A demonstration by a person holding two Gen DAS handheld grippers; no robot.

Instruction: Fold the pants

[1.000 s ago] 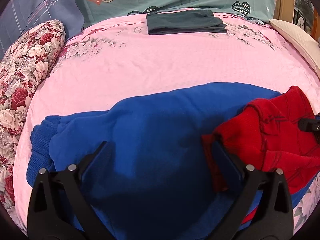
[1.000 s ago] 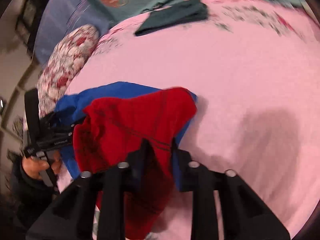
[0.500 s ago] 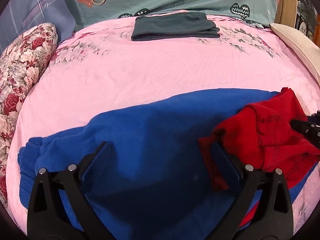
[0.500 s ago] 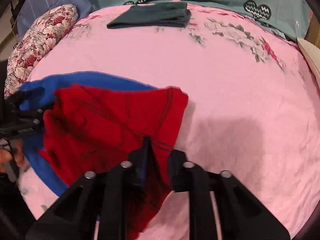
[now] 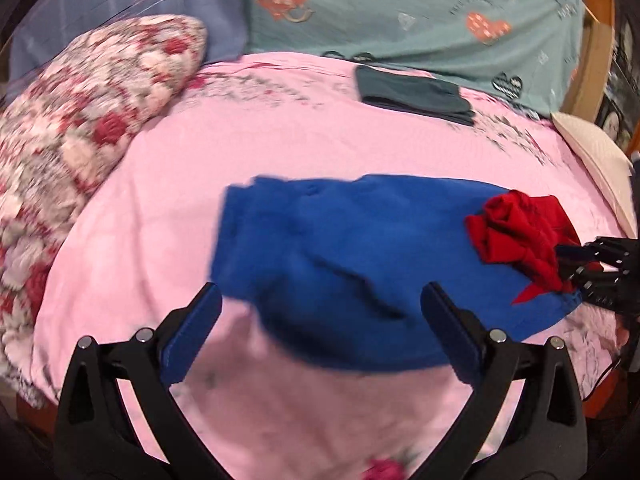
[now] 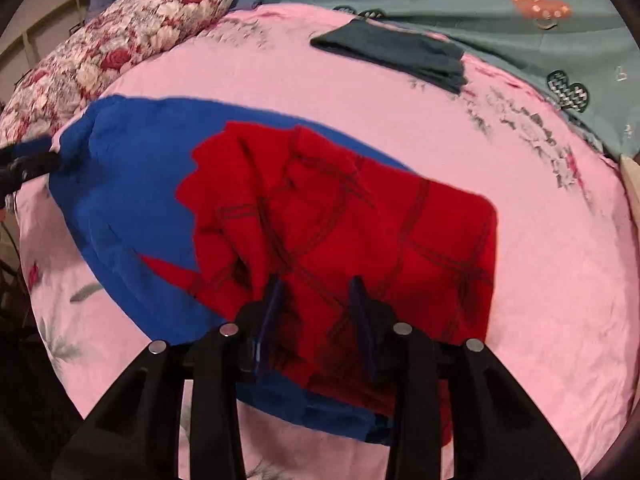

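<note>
Left wrist view: the left gripper (image 5: 320,312) has its fingers spread wide with nothing pinched between them; blur smears the blue pants (image 5: 340,264) just beyond its tips, so the folds there are hard to read. At the right edge the right gripper (image 5: 576,264) is cut off by the frame, its tips against the bunched red garment (image 5: 516,236).

Right wrist view: the right gripper (image 6: 316,292) has its jaws opening, with red cloth lying between them; whether the pads still touch it cannot be told. Its lower body hides the near hem of both garments. The left gripper (image 6: 36,162) shows only as a dark sliver at the left edge.

Compared with a second ago, the left gripper has drawn back off the pants, which then filled the space between its fingers, and the right jaws, then nearly closed on the red cloth, now stand apart.

The pants lie folded over on the pink bedsheet (image 5: 280,148), red garment on their right end. Farther off sit a folded dark garment (image 5: 412,94), a floral pillow (image 5: 88,104) and a teal pillow (image 5: 420,12).
</note>
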